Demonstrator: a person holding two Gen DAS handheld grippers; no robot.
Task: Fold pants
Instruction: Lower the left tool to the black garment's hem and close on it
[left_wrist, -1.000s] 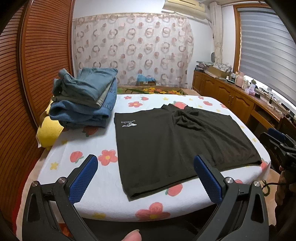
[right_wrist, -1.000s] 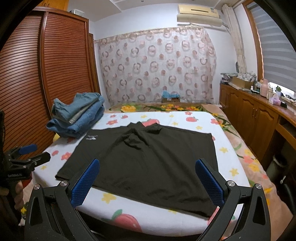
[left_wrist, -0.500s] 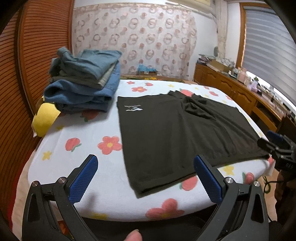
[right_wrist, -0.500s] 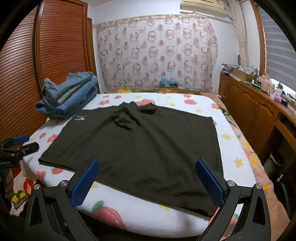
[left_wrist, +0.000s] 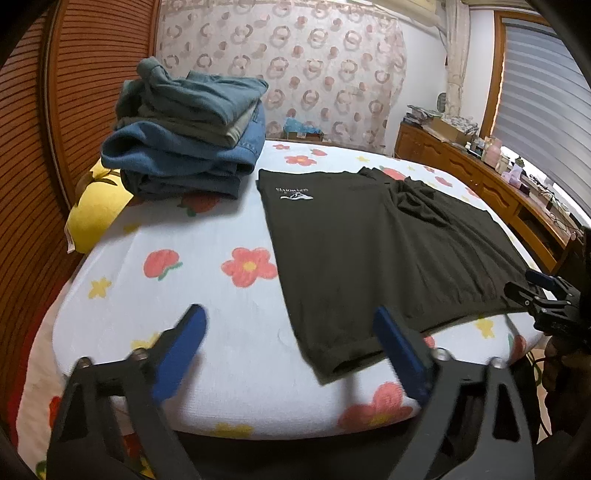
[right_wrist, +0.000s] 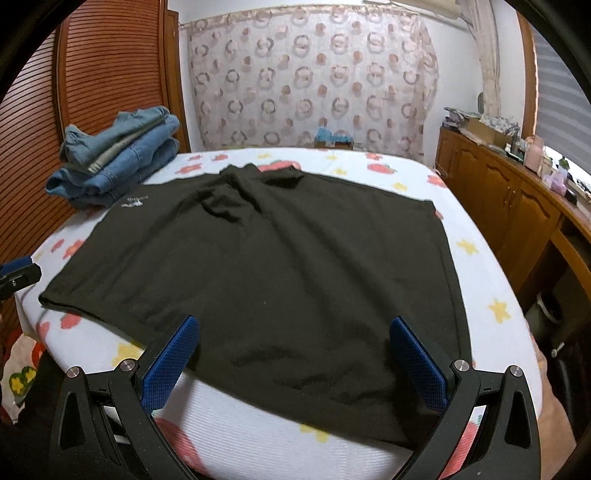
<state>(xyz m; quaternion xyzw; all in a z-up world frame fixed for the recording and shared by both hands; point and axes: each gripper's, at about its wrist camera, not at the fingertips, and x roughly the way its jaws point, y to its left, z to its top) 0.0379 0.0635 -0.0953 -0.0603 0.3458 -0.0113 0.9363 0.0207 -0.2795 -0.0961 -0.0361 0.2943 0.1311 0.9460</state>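
Black pants (right_wrist: 266, 266) lie spread flat on the flowered bed (left_wrist: 177, 280), beside a stack of folded jeans (left_wrist: 184, 136). Left gripper (left_wrist: 291, 347): jaws closing, the near-left hem corner between the fingers but not pinched. Right gripper (right_wrist: 295, 354): jaws wide apart, straddling the near edge of the fabric, gripping nothing.

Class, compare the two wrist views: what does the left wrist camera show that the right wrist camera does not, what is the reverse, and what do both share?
Only the left wrist view shows the yellow cushion beside the folded jeans and the left claw, its jaws closing with nothing between them. Only the right wrist view shows the right claw, open over the near hem. Both show the black pants spread flat on the floral bed, the jeans stack and the patterned curtain.
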